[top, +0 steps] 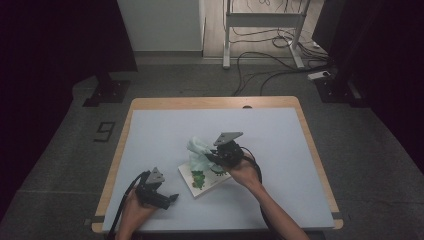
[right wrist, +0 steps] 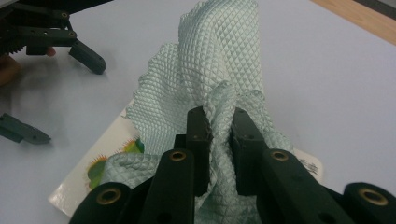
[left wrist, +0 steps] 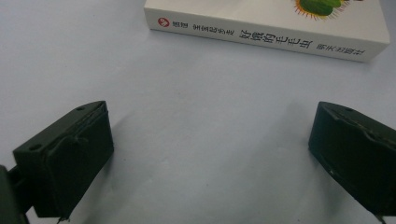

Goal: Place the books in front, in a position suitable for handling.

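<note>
The right tool point(right wrist: 218, 128) is pinching a pale green, waffle-textured cloth point(right wrist: 219, 60) between nearly closed jaws, holding its bunched folds over a white hardcover picture book with a green illustration point(top: 202, 178); the cloth is draping onto the book's cover, which is lying flat near the middle of the light grey worktop point(top: 165, 135); the left tool point(top: 170, 198) is resting low on the worktop just beside the book's spine, jaws standing wide apart with nothing between them. Judging by this, the wiping of the cover is under way rather than finished; the cloth is sitting over one part of the cover, and the remaining surface, plus setting the cloth down, seems left to do.
</note>
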`<state>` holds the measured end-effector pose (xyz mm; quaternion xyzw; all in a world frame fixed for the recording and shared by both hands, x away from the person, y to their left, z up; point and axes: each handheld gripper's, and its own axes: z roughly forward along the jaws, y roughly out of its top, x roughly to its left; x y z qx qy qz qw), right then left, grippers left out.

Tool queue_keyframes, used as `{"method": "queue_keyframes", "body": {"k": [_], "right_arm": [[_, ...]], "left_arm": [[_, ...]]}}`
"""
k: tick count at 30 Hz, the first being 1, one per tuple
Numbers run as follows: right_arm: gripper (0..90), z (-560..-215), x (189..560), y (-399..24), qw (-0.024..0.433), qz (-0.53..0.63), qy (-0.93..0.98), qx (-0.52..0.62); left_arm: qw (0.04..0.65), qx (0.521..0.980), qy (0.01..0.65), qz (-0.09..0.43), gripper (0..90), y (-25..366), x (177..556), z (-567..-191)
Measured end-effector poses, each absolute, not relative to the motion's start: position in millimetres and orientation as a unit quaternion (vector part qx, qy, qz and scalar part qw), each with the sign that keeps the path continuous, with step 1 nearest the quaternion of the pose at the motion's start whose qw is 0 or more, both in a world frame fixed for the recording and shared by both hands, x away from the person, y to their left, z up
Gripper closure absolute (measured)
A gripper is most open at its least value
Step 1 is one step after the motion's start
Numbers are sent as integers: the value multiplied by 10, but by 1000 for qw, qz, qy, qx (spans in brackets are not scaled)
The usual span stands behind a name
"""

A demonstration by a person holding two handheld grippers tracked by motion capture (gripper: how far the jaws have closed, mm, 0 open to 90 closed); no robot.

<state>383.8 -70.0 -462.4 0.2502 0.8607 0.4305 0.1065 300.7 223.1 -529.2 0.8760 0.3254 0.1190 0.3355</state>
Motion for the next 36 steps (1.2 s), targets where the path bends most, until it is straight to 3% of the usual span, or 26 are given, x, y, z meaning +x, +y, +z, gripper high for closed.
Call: {"method": "queue_keyframes", "body": {"k": [24, 36], "right_arm": [[786, -4959, 3832, 105, 74, 409, 887, 202], [786, -5040, 3903, 48, 92, 393, 892, 205]], "left_arm": [[336, 876, 326, 119, 0, 2230, 3005, -5293], [336, 875, 326, 119, 0, 2229, 3005, -5293]]}}
